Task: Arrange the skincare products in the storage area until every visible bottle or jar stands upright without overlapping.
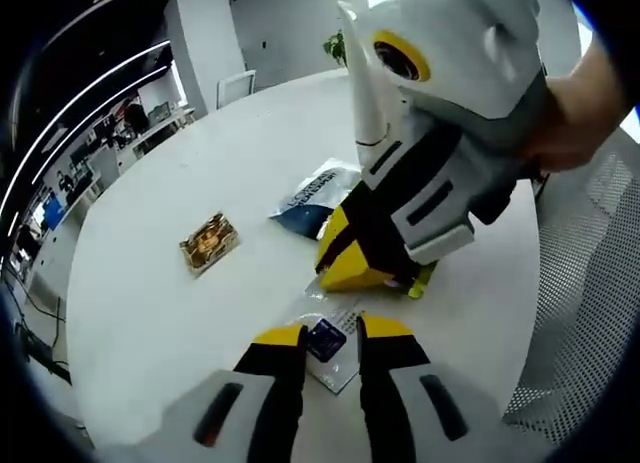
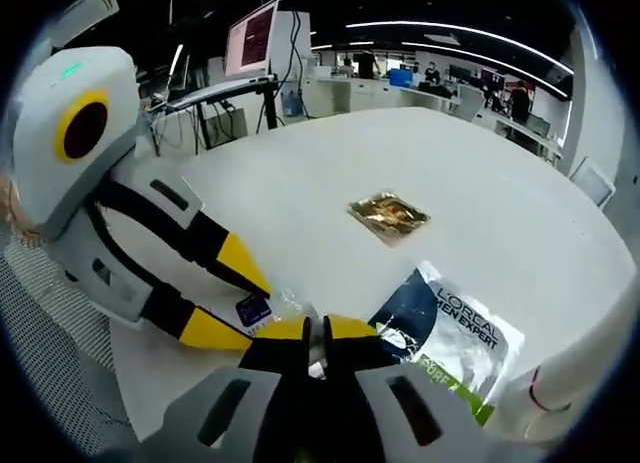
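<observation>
On the round white table [image 1: 180,163] lie flat sachets. A small dark blue sachet [image 1: 326,338] on a clear packet sits between the open fingers of my left gripper [image 1: 332,331], just above the table. From the right comes my right gripper [image 1: 350,263], tips down on the table beside a green-yellow packet edge [image 1: 421,281]. In the right gripper view my right gripper [image 2: 315,330] has its jaws nearly together on the clear packet's edge [image 2: 316,358]. My left gripper [image 2: 232,298] straddles the blue sachet [image 2: 253,308] there. A blue and white L'Oreal sachet [image 2: 450,333] lies close by.
A gold foil packet [image 1: 208,243] [image 2: 390,215] lies alone farther out on the table. The L'Oreal sachet [image 1: 315,195] lies behind the right gripper. A mesh chair [image 1: 590,293] stands at the table's edge. A white tapered thing [image 1: 363,83] rises beside the right gripper. Desks and monitors [image 2: 250,38] stand beyond.
</observation>
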